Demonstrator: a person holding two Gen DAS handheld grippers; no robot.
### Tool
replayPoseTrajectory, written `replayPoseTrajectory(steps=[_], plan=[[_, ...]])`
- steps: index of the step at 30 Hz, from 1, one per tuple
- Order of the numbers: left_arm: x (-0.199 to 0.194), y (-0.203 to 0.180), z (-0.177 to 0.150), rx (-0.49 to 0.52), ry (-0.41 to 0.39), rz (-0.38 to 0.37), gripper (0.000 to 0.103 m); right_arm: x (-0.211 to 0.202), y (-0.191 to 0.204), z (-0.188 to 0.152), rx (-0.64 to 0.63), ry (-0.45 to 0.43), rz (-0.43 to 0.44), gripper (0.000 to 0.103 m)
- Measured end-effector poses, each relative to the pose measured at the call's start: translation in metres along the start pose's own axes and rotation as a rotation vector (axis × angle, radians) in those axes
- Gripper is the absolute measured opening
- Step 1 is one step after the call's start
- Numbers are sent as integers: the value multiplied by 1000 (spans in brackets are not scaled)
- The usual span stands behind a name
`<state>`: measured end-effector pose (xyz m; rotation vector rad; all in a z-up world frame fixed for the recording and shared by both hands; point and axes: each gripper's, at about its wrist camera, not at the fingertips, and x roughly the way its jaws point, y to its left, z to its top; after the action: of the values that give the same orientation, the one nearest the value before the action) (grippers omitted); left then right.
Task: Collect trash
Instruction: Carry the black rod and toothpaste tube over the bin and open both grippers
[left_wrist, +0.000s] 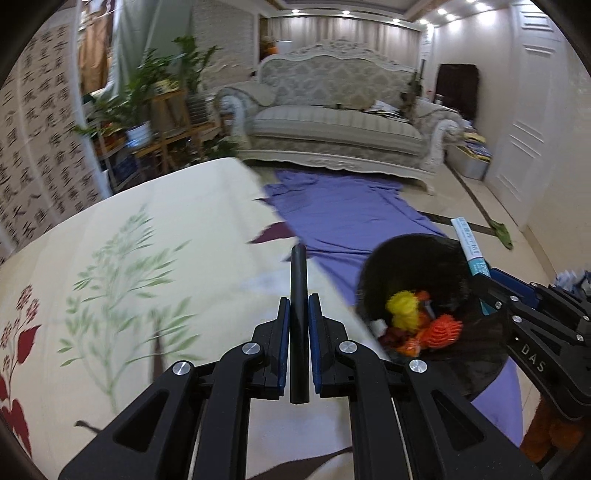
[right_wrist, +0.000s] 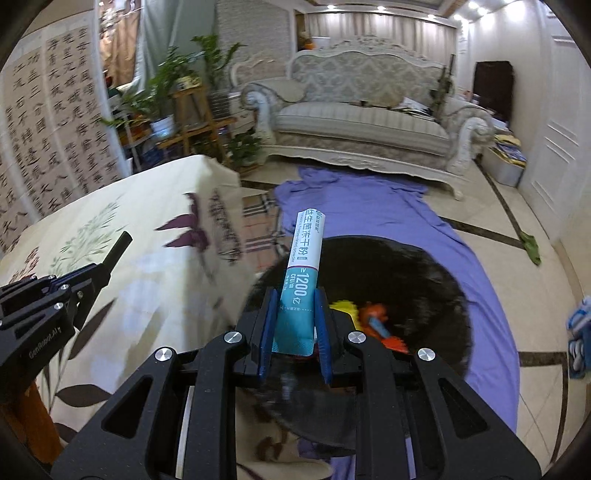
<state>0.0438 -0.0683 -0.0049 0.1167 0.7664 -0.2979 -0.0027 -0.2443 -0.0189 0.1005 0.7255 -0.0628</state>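
My left gripper (left_wrist: 298, 300) is shut on a thin black stick (left_wrist: 298, 269) that stands up between its blue pads, above a table under a cream floral cloth (left_wrist: 129, 258). Just off the table's right edge sits a black trash bin (left_wrist: 410, 273) with yellow and orange scraps (left_wrist: 417, 317) inside. My right gripper (right_wrist: 296, 293) is shut on a white and teal sachet (right_wrist: 306, 254), held upright over the near rim of the bin (right_wrist: 424, 280). In the right wrist view the left gripper (right_wrist: 103, 269) and its stick (right_wrist: 119, 245) show at the left, over the table (right_wrist: 129, 229).
A purple cloth (right_wrist: 369, 206) lies on the tiled floor under the bin and runs toward an ornate sofa (right_wrist: 362, 122). Potted plants on wooden stands (right_wrist: 173, 110) are behind the table. A green rag (right_wrist: 530, 247) and a blue-white item (right_wrist: 580, 339) lie on the floor at right.
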Motion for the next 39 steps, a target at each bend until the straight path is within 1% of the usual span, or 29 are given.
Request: replayPoseTrajectory(steps=[6,13,17,27,28,29,30,31,32,33,35,38,39], plan=[[14,-36,9,49,-7,-41,11,4,-29,0,34,4,-45,20],[32,-61,19,92,-7,-63,11,17,-54,3,70,10,-80,21],[43,-71,26,109,-8,-58,11,26,-65,3,85,21,-90,21],[66,-89,26,134,32,-39,12,46,-81,2,122,56,-100,22],[67,-89,25,136,36,-38,14,47,-82,2,126,58,-101,22],[68,-90,25,137,39,-37,20,48,-83,1,129,59,-102,23],[69,-92,24,138,42,-34,24,49,-84,1,134,60,-103,29],[70,-92,23,138,45,-34,31,49,-85,1,137,58,-105,32],[69,-93,22,139,45,-34,35,48,-86,1,138,58,-106,32],[68,-92,22,140,43,-34,38,48,-87,1,140,58,-107,32],[69,-92,22,136,39,-34,54,47,-88,1,142,56,-111,32],[68,-91,22,125,31,-32,64,43,-90,1,143,51,-119,34],[68,-91,24,125,30,-33,65,42,-90,1,144,48,-122,38]])
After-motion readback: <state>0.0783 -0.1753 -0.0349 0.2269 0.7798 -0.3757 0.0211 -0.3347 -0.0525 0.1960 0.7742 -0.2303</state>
